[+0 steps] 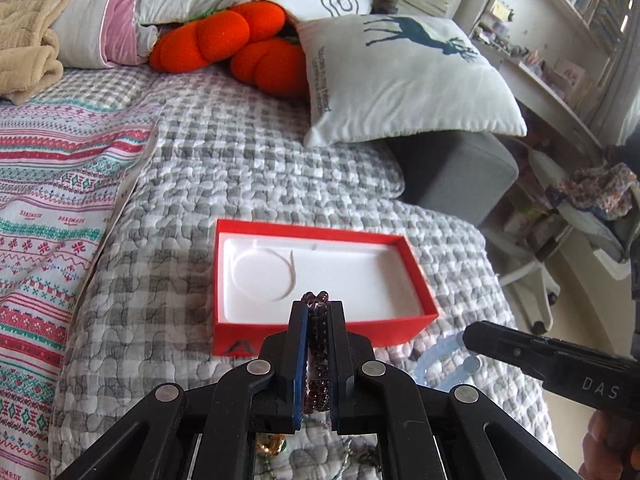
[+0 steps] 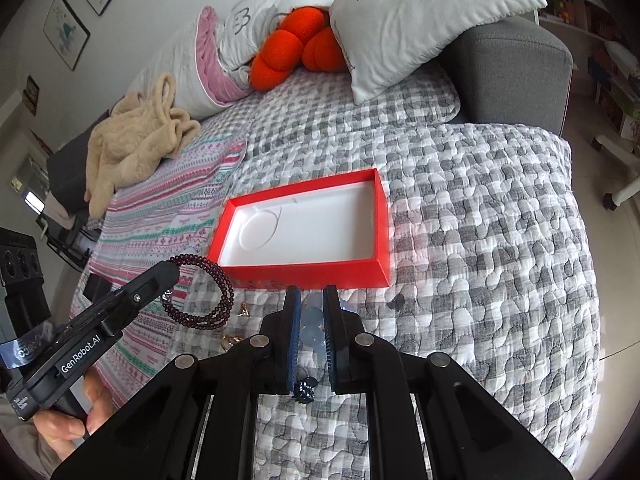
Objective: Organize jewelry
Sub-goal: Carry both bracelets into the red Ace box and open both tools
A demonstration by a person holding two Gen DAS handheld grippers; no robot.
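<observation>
The left gripper (image 1: 318, 312) was clenched on a dark garnet bead bracelet (image 2: 208, 296), its jaws nipping one side of the multi-strand loop while the rest hung free, lifted off the bed's checked quilt (image 2: 460, 200) just short of the near wall of the red box (image 1: 320, 334). The box lay open on the quilt, its white tray empty apart from a moulded ring recess. To do this step well, the left gripper needed to travel forward and clear the red rim with the dangling strands, because a low pass looked likely to snag the beads on the wall or push the light box across the soft quilt. Releasing only once the loop hung low over the white floor would have kept the strands from spilling over the edge. The right gripper (image 2: 312, 312) sat low over a pale blue bead bracelet (image 1: 440, 360) on the quilt, its jaws parted with the beads between them and not visibly pinched. A small dark clustered piece (image 2: 304, 390) and some gold-toned jewelry (image 2: 236, 328) lay on the quilt nearby, waiting.
</observation>
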